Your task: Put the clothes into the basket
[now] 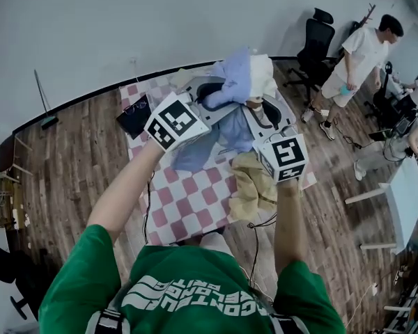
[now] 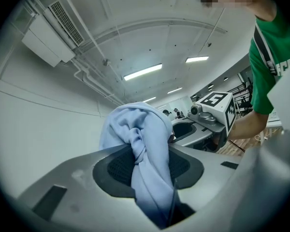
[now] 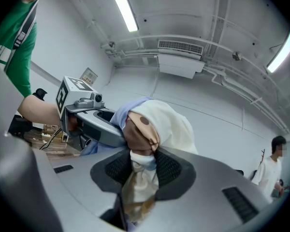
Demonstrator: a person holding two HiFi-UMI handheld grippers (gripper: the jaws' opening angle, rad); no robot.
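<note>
Both grippers are held up high, side by side, above the pink-and-white checkered mat (image 1: 188, 204). My left gripper (image 1: 219, 92) (image 2: 150, 166) is shut on a light blue garment (image 1: 235, 75) (image 2: 140, 139) that bunches over the jaws and hangs down below them. My right gripper (image 1: 268, 110) (image 3: 140, 170) is shut on a cream garment with a brown patch (image 1: 262, 74) (image 3: 166, 124). A tan-yellow cloth (image 1: 249, 186) dangles beneath the right gripper. No basket shows in any view.
A wooden floor (image 1: 76, 165) surrounds the mat. A flat black item (image 1: 134, 115) lies at the mat's far left corner. Black office chairs (image 1: 315, 46), a standing person (image 1: 359, 58) and a white table (image 1: 404, 193) are to the right. A long-handled tool (image 1: 45, 106) leans on the wall.
</note>
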